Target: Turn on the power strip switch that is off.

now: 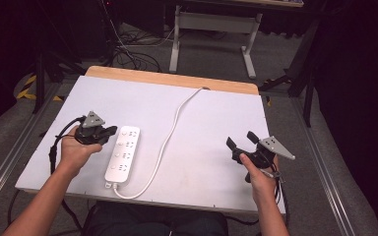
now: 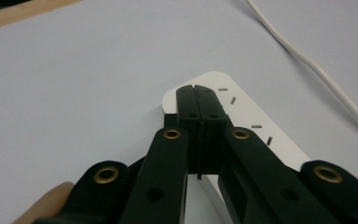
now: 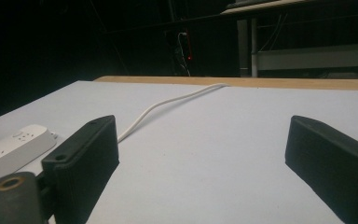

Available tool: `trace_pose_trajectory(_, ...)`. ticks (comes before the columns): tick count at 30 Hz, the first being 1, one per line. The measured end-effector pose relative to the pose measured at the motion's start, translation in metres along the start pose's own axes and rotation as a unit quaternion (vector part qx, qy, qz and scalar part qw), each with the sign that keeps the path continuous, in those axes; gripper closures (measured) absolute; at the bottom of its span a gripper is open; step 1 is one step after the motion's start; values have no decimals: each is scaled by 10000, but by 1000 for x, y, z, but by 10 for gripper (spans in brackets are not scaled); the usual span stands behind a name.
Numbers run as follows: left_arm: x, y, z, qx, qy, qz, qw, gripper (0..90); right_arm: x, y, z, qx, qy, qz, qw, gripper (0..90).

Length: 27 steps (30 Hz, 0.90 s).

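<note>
Left gripper [image 2: 198, 100], jaws pressed together on nothing, hovers over the near end of the white power strip [image 2: 242, 116] lying just beneath its tips.

White power strip [image 1: 122, 154], black tool [image 1: 109, 132], grey table [image 1: 211, 123]

Bright even light on the white table [image 1: 211, 162], dark surroundings, close-up views slightly soft
</note>
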State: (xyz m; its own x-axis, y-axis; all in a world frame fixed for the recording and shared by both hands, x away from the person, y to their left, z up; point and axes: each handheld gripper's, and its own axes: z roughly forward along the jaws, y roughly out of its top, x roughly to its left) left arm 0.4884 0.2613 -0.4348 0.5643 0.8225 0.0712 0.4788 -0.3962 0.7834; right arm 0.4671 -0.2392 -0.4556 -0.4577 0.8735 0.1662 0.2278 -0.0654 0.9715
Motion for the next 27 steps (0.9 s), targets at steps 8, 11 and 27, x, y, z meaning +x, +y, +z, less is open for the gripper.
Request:
trace_pose_trajectory(8, -7, 0, 14, 555, -271, 2, 9981, 900, 0, 0, 0, 10, 10, 19, 10000, 100)
trace_pose_trajectory(11, -9, 0, 19, 718, -289, 30, 9970, 900, 0, 0, 1, 16, 7, 14, 10000, 100)
trace_pose_trajectory(27, -14, -4, 25, 837, -607, -96, 9946, 900, 1, 0, 1, 36, -1, 14, 10000, 100)
